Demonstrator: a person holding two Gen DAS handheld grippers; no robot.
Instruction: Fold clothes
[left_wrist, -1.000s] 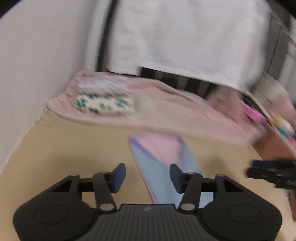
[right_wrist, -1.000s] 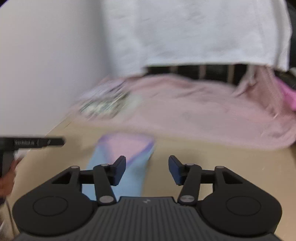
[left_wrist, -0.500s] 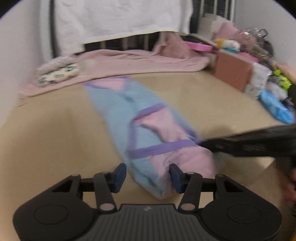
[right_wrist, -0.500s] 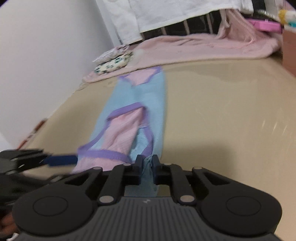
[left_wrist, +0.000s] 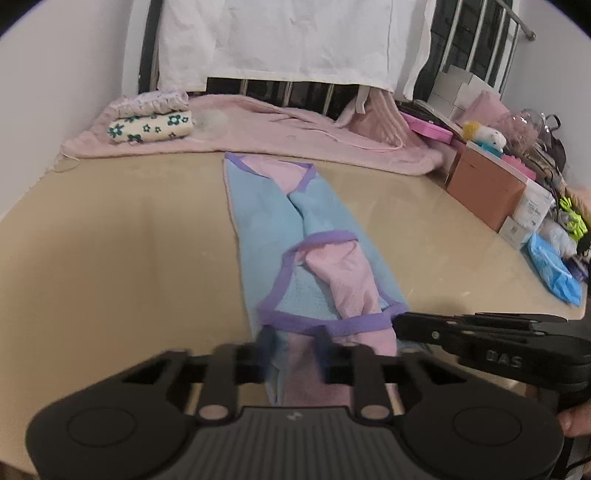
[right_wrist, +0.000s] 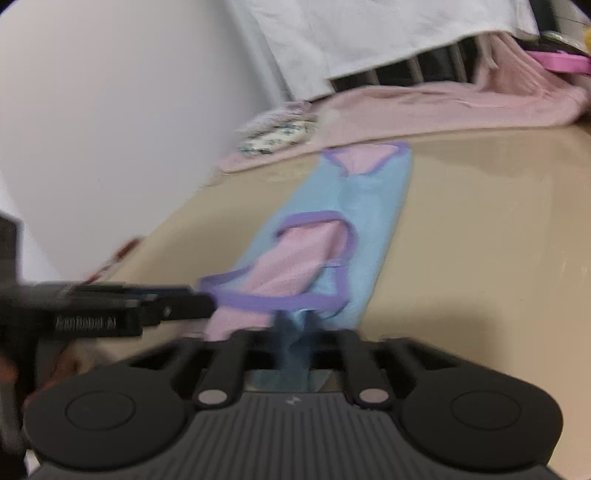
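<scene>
A blue garment (left_wrist: 273, 236) with purple trim and pink lining lies in a long narrow strip on the bench (left_wrist: 110, 240), running from the near edge toward the far pink blanket (left_wrist: 295, 129). The right hand-held gripper (right_wrist: 293, 325) is clenched on its near end; the left hand-held gripper (left_wrist: 291, 345) straddles the same end, its fingers apart and not yet gripping. It looks like the lengthwise folds are made, so the next move likely calls for both hand-held grippers holding that end and carrying it evenly toward the far end.

right gripper (right_wrist: 293, 332) pinching blue garment (right_wrist: 354, 206), beige table (right_wrist: 480, 221)

Black ribbed gripper (left_wrist: 293, 349), round discs, silver pivot screws
</scene>
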